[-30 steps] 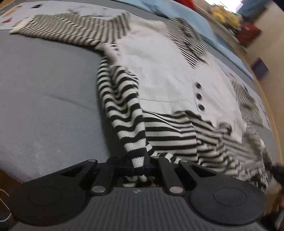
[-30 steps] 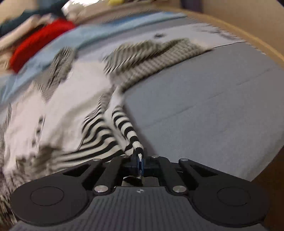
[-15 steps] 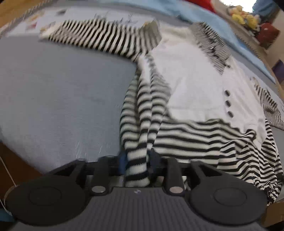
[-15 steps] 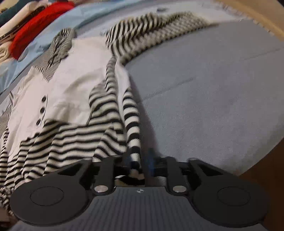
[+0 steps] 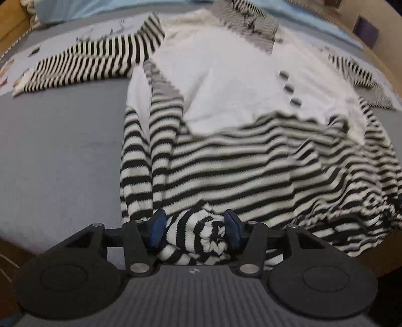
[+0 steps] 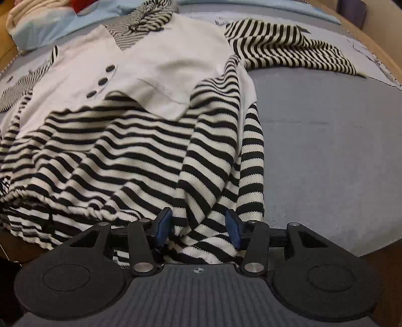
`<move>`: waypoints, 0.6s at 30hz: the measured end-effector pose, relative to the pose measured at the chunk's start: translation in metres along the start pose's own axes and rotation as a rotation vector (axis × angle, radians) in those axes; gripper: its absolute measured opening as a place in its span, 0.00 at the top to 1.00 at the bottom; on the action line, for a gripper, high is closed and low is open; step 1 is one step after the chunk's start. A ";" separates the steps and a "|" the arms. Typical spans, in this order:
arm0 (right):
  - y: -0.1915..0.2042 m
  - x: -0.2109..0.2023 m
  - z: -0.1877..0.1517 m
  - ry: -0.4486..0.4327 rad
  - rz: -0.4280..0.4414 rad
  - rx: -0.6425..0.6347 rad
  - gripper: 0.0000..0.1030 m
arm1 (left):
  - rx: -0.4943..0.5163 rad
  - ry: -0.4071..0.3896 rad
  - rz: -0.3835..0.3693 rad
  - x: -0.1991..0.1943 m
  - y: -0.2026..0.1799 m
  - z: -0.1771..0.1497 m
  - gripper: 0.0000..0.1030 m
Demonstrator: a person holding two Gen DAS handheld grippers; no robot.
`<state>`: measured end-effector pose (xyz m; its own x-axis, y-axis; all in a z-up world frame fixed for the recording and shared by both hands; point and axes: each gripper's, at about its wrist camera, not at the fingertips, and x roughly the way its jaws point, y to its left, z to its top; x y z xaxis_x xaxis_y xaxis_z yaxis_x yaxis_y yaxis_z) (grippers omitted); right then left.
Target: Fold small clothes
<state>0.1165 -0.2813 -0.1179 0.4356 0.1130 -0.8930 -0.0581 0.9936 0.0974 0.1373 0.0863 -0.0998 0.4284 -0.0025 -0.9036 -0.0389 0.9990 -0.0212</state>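
Observation:
A small white top (image 5: pixel 226 75) with three dark buttons and black-and-white striped sleeves lies on the grey bed cover (image 5: pixel 50 151). Its striped lower part is folded up over the white front (image 6: pixel 163 63). My left gripper (image 5: pixel 194 226) is at the near hem. Its jaws are opening, and a bunched fold of striped fabric (image 5: pixel 198 236) lies slack between the blue pads (image 5: pixel 157 225). My right gripper (image 6: pixel 198 223) is at the other near corner, jaws also opening, with the striped hem (image 6: pixel 206 234) lying loose between them. One sleeve (image 5: pixel 88 63) stretches left, the other sleeve (image 6: pixel 289 47) right.
Light blue bedding (image 5: pixel 88 10) lies behind the top, with cream and red clothes (image 6: pixel 78 3) at the far left in the right wrist view. A wooden bed frame (image 6: pixel 377 42) rims the cover. Bare grey cover (image 6: pixel 326 151) spreads to the right of the garment.
Both grippers were shut on the striped hem and now stand apart, and the fabric has gone slack between them. Both views have swung to face the top more squarely.

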 end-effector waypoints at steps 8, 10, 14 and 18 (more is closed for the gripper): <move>-0.001 -0.039 0.001 -0.180 -0.019 0.064 0.53 | -0.059 -0.051 -0.018 -0.016 0.001 0.008 0.37; 0.001 -0.059 0.001 -0.259 -0.034 0.057 0.53 | -0.081 -0.103 -0.027 -0.030 0.001 0.012 0.31; -0.004 -0.111 0.023 -0.417 -0.049 0.072 0.53 | -0.138 -0.192 -0.038 -0.052 -0.003 0.020 0.24; -0.014 -0.151 0.044 -0.576 -0.059 -0.008 0.52 | -0.136 -0.243 -0.028 -0.064 -0.013 0.025 0.22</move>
<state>0.0913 -0.3121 0.0355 0.8568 0.0465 -0.5136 -0.0249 0.9985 0.0490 0.1335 0.0746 -0.0313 0.6346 -0.0026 -0.7728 -0.1379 0.9836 -0.1165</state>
